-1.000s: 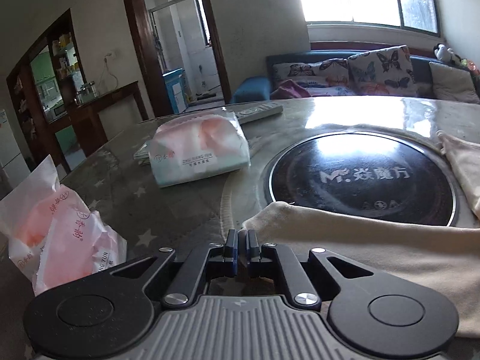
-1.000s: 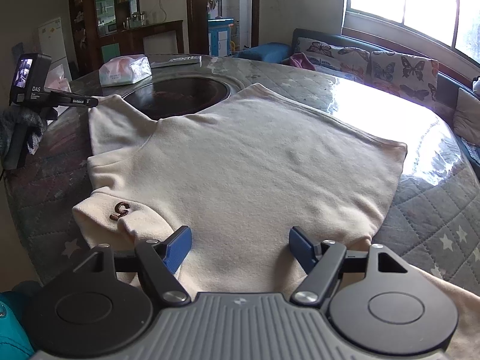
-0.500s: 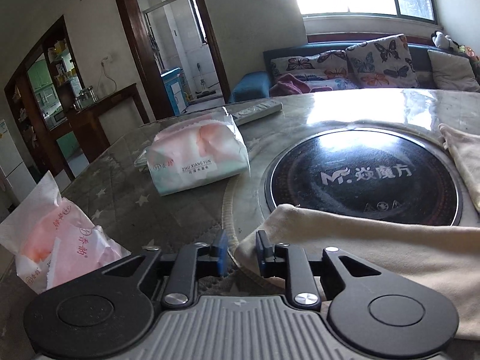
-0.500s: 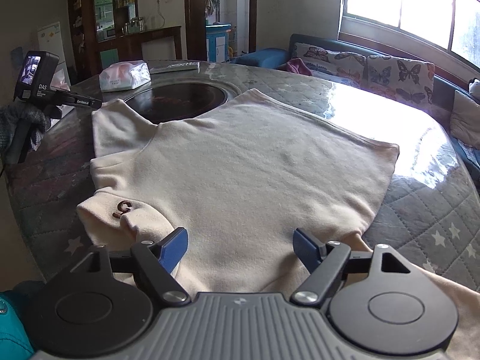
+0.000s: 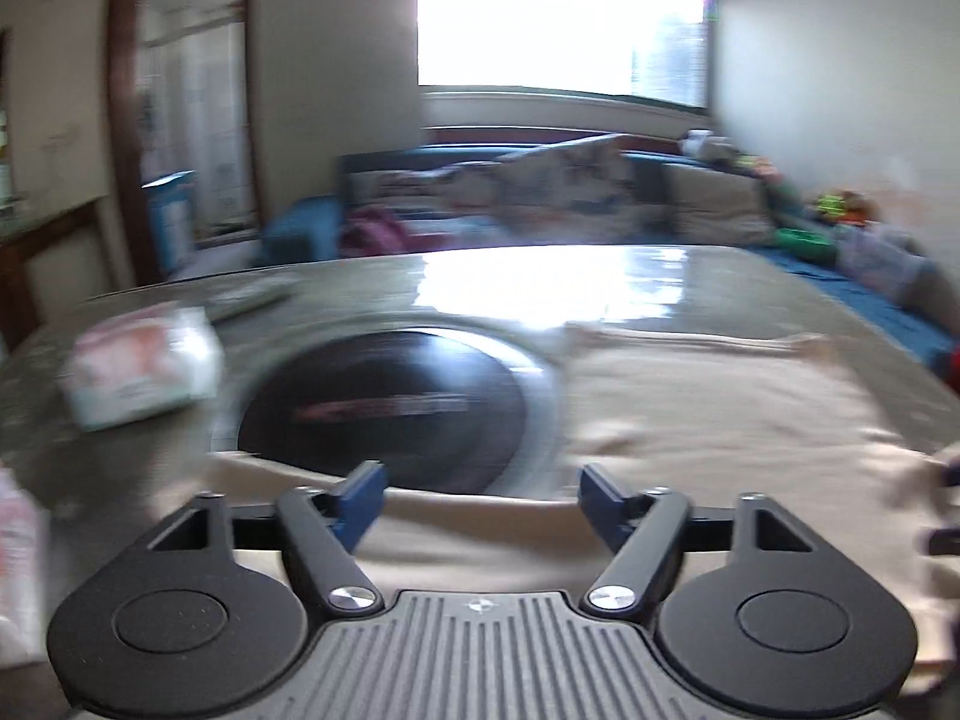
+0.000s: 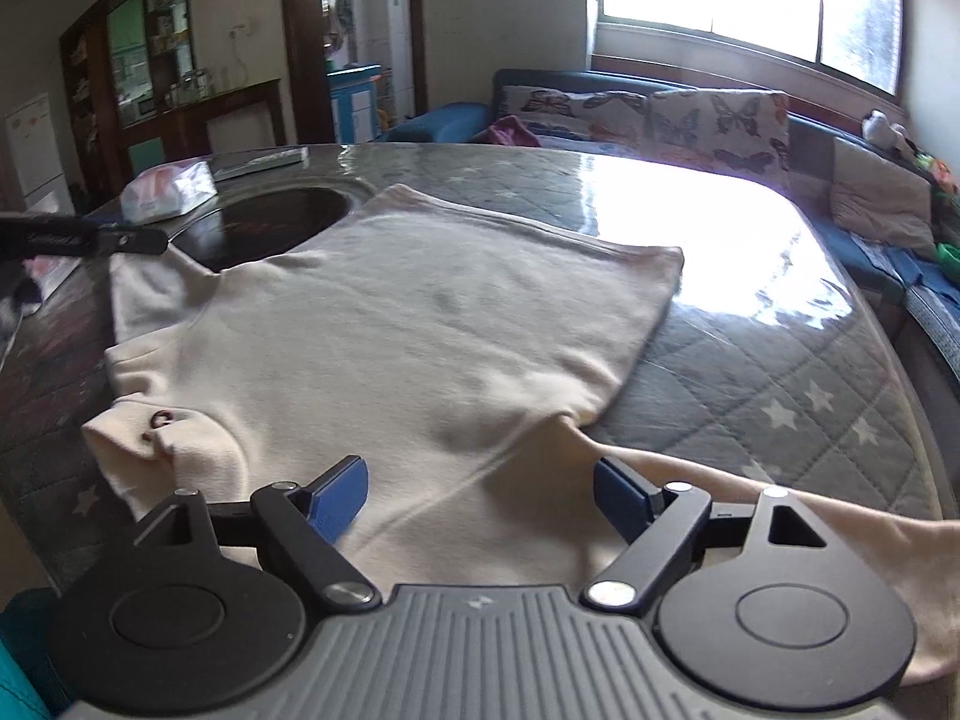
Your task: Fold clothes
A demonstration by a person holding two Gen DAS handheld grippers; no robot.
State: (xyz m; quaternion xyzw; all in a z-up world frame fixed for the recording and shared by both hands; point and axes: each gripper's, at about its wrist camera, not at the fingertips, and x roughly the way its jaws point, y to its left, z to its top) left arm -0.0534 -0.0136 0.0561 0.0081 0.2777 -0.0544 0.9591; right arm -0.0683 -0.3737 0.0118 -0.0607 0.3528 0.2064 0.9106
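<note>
A cream sweatshirt [image 6: 420, 330] lies flat on the quilted table, collar at the left with a small brown mark, one sleeve running under my right gripper. My right gripper [image 6: 480, 495] is open and empty just above the near shoulder and sleeve. In the left wrist view, which is blurred, my left gripper [image 5: 483, 501] is open and empty over the other sleeve [image 5: 480, 528] of the sweatshirt [image 5: 720, 408]. The left gripper also shows as a dark bar at the left edge of the right wrist view [image 6: 84, 240].
A round black cooktop [image 5: 390, 414] is set in the table beyond the sleeve. A tissue pack [image 5: 144, 375] lies left of it, and a remote [image 6: 264, 159] at the far edge. A sofa with butterfly cushions [image 6: 660, 120] stands behind the table.
My left gripper has opened wide, let go of the sleeve, and swung to the right. My right gripper has stayed open and shifted slightly over the garment.
</note>
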